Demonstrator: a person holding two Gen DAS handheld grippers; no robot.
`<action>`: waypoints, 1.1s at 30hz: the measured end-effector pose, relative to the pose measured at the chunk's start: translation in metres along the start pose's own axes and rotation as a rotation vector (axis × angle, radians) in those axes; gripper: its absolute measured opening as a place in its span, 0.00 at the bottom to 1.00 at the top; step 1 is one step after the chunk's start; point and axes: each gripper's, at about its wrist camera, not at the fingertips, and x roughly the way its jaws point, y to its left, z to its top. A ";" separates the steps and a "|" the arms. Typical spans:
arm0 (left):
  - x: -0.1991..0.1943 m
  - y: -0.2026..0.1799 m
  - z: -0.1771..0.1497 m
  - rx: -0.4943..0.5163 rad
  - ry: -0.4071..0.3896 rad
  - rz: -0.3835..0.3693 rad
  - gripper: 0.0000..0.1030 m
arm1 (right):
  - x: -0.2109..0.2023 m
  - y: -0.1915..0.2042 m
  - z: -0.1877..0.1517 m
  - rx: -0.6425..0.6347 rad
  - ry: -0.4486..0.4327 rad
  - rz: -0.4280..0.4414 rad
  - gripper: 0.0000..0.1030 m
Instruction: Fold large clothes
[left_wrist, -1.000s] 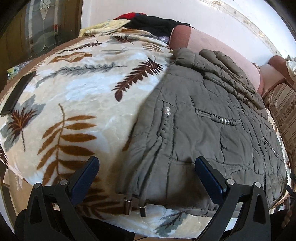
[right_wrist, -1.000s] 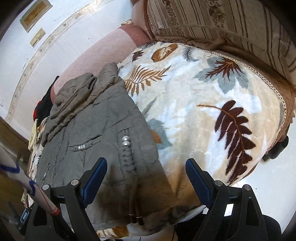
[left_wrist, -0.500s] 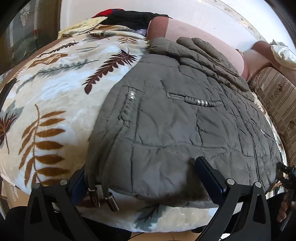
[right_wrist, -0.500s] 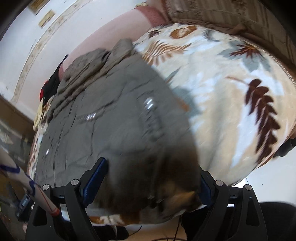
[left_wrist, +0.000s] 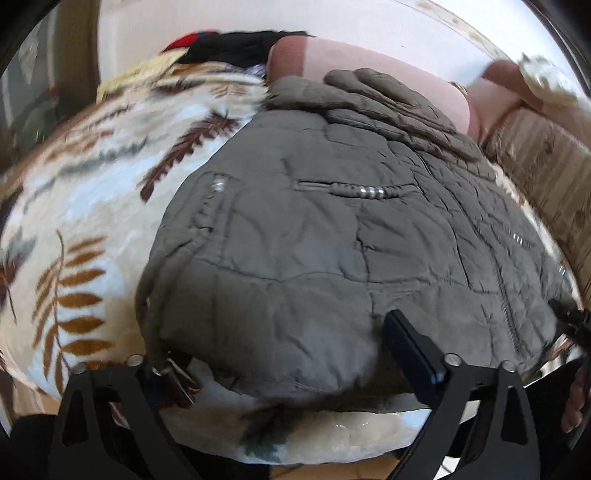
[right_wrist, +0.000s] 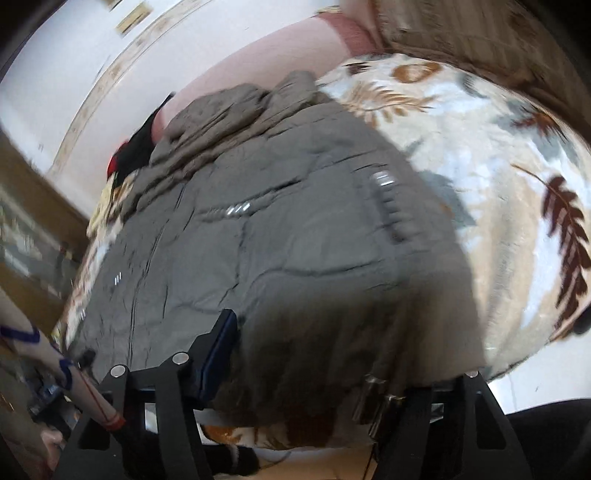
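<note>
Jacket (left_wrist: 332, 240) flat on leaf-print blanket (left_wrist: 74, 206); left tongs (left_wrist: 280, 354) and right tongs (right_wrist: 332, 354) both open, straddling its near hem. Risk: drawcords (right_wrist: 373, 398) snagging, thick padding slipping out.

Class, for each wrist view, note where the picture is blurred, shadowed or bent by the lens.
Left wrist view: leaf-patterned blanket smeared by motion at the left edge, grey quilted jacket fairly sharp. Right wrist view: blurred throughout, jacket hem in dark shadow near the right claw. Both: fisheye bulges the bed.

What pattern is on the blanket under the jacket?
Brown and grey leaf fronds on a cream blanket, shown best in the left wrist view; the jacket is plain grey-green.
</note>
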 end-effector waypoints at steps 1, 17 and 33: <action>0.001 -0.002 0.000 0.008 -0.003 0.011 0.88 | 0.005 0.004 -0.003 -0.016 0.021 -0.004 0.67; 0.009 -0.029 -0.002 0.130 -0.049 0.171 0.66 | 0.018 0.042 -0.010 -0.231 -0.009 -0.121 0.48; 0.012 -0.031 -0.003 0.125 -0.049 0.203 0.70 | 0.017 0.041 -0.012 -0.232 -0.018 -0.128 0.52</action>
